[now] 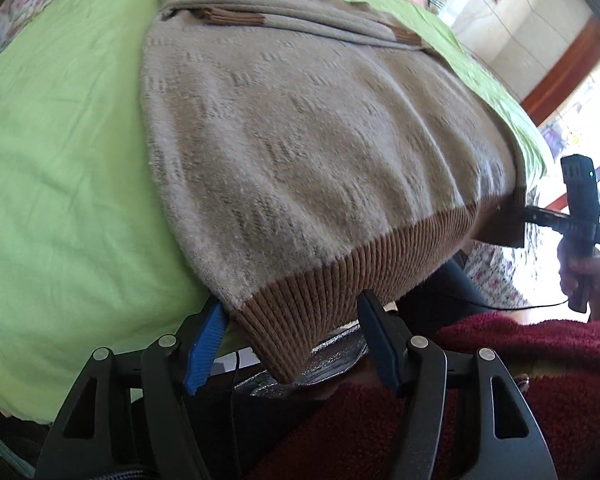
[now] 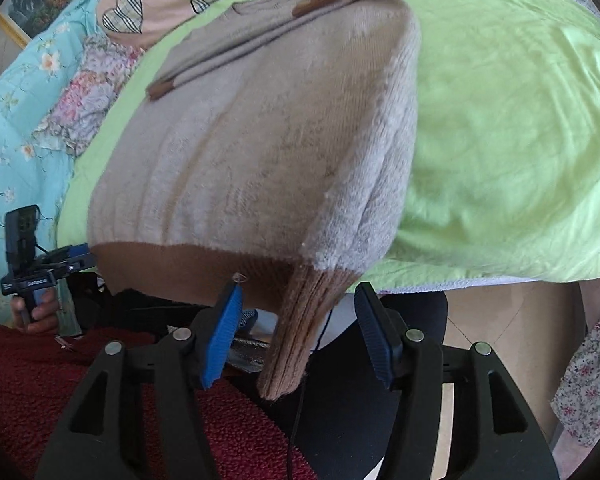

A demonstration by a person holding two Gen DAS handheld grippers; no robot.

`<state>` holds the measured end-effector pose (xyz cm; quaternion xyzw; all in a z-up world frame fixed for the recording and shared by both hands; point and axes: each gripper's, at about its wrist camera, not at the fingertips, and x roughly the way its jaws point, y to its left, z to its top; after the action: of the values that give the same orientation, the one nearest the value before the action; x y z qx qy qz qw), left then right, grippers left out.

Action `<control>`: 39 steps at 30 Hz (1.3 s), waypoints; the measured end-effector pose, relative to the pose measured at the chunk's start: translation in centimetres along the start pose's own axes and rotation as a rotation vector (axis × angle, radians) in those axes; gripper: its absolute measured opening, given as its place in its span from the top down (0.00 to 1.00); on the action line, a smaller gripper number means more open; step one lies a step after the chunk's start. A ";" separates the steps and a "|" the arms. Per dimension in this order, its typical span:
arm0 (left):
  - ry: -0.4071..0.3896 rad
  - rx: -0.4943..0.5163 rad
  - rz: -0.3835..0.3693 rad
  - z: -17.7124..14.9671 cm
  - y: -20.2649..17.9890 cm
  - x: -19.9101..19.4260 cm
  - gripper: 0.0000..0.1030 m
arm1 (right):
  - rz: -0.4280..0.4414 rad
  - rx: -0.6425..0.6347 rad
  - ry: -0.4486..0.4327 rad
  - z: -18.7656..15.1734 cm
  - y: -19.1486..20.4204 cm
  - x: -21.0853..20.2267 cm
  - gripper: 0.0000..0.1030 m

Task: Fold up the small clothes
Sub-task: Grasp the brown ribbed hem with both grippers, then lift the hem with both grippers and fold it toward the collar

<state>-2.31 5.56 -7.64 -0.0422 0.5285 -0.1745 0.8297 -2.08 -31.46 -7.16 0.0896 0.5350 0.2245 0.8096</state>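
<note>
Beige sweater [image 1: 300, 140] hem overhanging green sheet [image 1: 60, 160] edge, both tongs [image 1: 292, 344] [image 2: 296, 336] released astride brown ribbing.

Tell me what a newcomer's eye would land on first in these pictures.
A fuzzy beige sweater lies spread on a lime-green sheet, its sleeves folded across the chest. Its brown ribbed hem hangs over the near edge. Each corner of that hem dangles between open blue-padded tongs, left and right.
</note>
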 end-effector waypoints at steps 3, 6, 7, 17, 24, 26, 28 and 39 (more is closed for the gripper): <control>0.009 0.013 0.022 0.4 0.0 0.5 0.49 | 0.007 -0.007 -0.016 0.0 0.0 0.2 0.74; 0.002 0.028 0.053 0.4 -0.1 0.6 0.68 | 0.016 0.002 -0.007 0.1 -0.5 0.1 0.90; 0.000 0.026 0.056 0.3 0.0 0.5 0.76 | 0.023 -0.002 -0.007 0.1 -0.5 0.0 0.90; 0.021 -0.070 -0.065 -1.1 1.4 0.7 0.87 | 0.191 -0.038 -0.073 -0.2 -0.6 -2.7 0.91; -0.049 -0.055 -0.088 -1.0 1.0 -0.2 0.94 | 0.276 -0.035 -0.103 0.2 -0.7 -3.7 0.91; -0.123 -0.051 -0.121 -1.0 0.9 -2.3 0.95 | 0.331 -0.001 -0.138 0.3 -1.2 -4.5 0.91; -0.178 -0.061 -0.142 -0.7 0.8 -3.9 0.95 | 0.392 0.034 -0.191 0.4 -1.8 -5.6 0.91; -0.484 -0.100 -0.202 4.7 2.2 -11.1 0.95 | 0.512 0.027 -0.358 4.9 -0.9 -8.6 0.91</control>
<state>-1.82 10.82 3.40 -0.1761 0.3160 -0.2150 0.9072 -0.18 -35.76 1.67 0.2703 0.3470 0.3945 0.8068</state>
